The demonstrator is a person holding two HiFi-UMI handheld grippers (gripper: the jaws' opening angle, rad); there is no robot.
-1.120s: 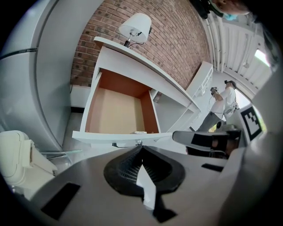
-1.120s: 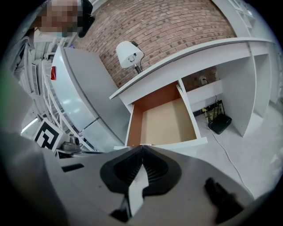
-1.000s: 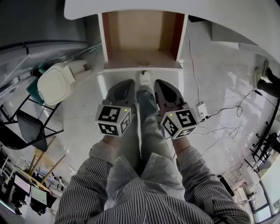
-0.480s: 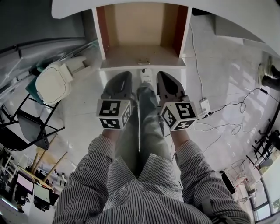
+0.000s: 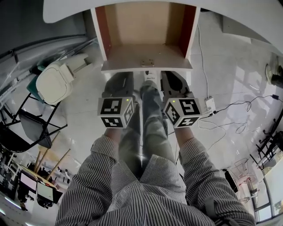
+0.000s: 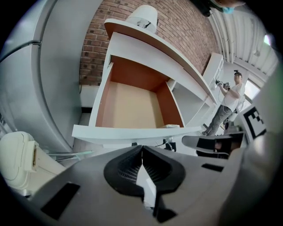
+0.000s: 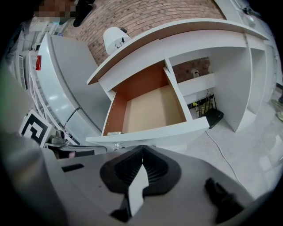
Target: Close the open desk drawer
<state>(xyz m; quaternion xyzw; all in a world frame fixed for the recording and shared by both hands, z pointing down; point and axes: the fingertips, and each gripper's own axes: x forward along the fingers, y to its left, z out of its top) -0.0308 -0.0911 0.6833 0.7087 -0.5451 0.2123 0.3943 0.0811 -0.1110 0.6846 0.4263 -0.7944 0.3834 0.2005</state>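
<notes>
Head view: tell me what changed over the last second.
The left gripper and right gripper moved forward, and their tips are now close to the front of the drawer. Unchanged: the drawer is open, both grippers' jaws are together, and nothing is held.

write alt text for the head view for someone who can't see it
An open desk drawer juts from under a white desktop, seen from steeply above, with the left gripper and right gripper held side by side close to its front. The person's striped sleeves and legs fill the lower frame over a pale floor.
</notes>
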